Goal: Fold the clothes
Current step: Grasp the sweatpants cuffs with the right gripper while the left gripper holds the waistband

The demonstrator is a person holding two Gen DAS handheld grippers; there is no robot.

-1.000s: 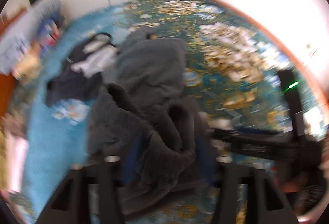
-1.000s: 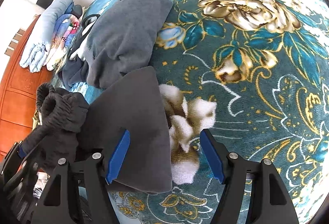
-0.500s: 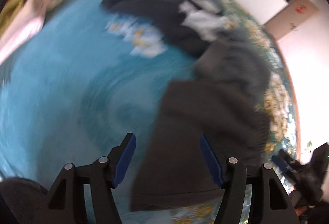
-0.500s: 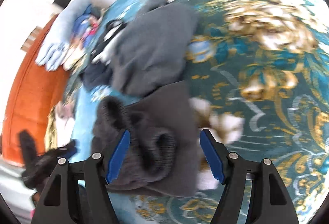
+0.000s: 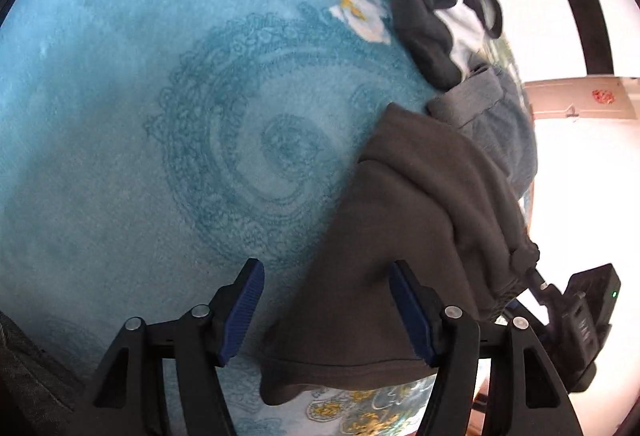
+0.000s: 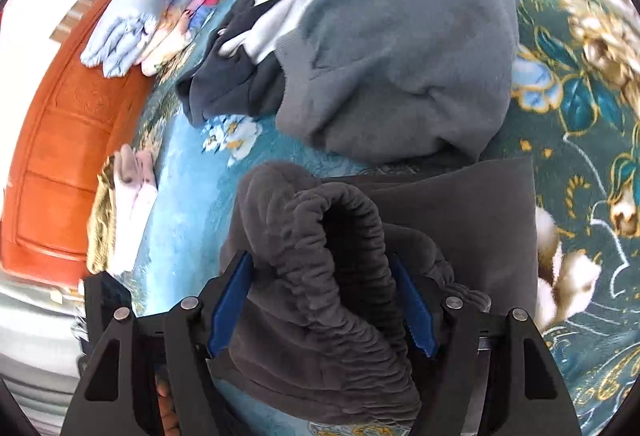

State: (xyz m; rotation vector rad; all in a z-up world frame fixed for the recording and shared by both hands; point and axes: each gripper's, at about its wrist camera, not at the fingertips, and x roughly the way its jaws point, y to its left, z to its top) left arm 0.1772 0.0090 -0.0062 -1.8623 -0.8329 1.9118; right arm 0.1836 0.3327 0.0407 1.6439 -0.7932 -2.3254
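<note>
From the left wrist, the left gripper hangs released over the dark grey trousers' hem, with bare blue blanket stretching leftward. From the right wrist, the right gripper straddles the bunched waistband, spread wide, apparently unclamped; a grey sweater lies just beyond.

On the bed lie three loose garments: one dark grey trousers, one lighter grey sweater, and one navy-and-white top. One stack of folded bedding is at the headboard. Two grippers are visible.
</note>
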